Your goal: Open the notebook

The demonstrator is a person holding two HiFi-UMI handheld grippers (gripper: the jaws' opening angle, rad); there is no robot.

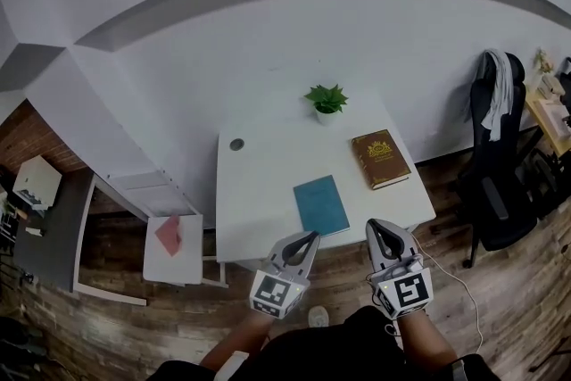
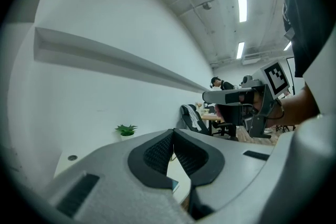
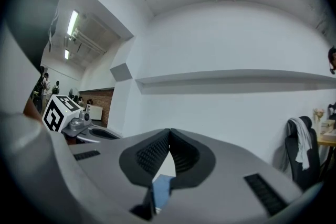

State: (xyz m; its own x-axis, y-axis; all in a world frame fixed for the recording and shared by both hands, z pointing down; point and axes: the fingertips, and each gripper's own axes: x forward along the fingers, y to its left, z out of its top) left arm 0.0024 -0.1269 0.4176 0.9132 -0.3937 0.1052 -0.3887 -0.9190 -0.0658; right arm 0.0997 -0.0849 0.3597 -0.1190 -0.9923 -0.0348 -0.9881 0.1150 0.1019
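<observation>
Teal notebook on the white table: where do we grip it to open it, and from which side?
Probably the top cover alone, at a near corner of the teal notebook, coming in low from the person's side. It lies flat and closed, its near short edge by the front edge of the white table. Which long edge is the spine can't be told.

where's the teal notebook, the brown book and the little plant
teal notebook (image 1: 321,205), head view, middle of its cover
brown book (image 1: 381,159), head view, middle of its cover
plant (image 1: 326,97), head view, its green leaves
</observation>
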